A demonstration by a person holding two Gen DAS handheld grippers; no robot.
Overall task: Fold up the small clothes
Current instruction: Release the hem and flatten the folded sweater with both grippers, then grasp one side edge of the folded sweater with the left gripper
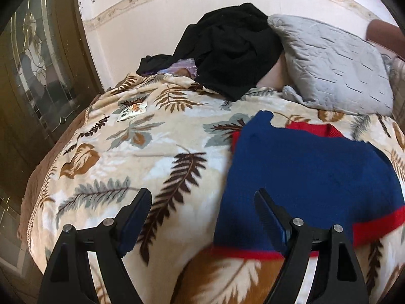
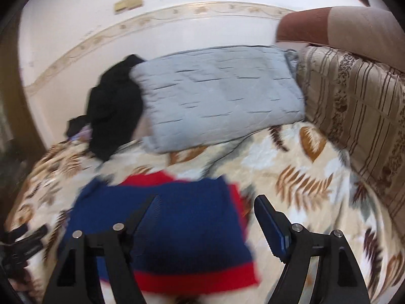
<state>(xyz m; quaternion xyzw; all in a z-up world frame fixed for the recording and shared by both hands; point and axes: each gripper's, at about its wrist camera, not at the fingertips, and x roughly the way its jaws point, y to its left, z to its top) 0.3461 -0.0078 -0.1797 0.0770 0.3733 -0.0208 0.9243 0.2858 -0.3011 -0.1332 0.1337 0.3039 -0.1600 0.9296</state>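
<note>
A small blue knitted sweater with red trim (image 1: 308,177) lies flat on the leaf-patterned blanket (image 1: 141,147); it also shows in the right wrist view (image 2: 167,223). My left gripper (image 1: 202,200) is open and empty, over the sweater's left edge, its right finger above the blue knit. My right gripper (image 2: 205,205) is open and empty, over the sweater's right edge, its left finger above the blue knit. The left gripper's fingers (image 2: 22,240) show at the far left of the blurred right wrist view.
A grey quilted pillow (image 1: 331,68) and a heap of black clothing (image 1: 227,50) lie at the back against the wall. A striped cushion (image 2: 359,116) stands at the right. A small card (image 1: 131,111) lies on the blanket. The bed's left edge drops beside a glass door (image 1: 33,76).
</note>
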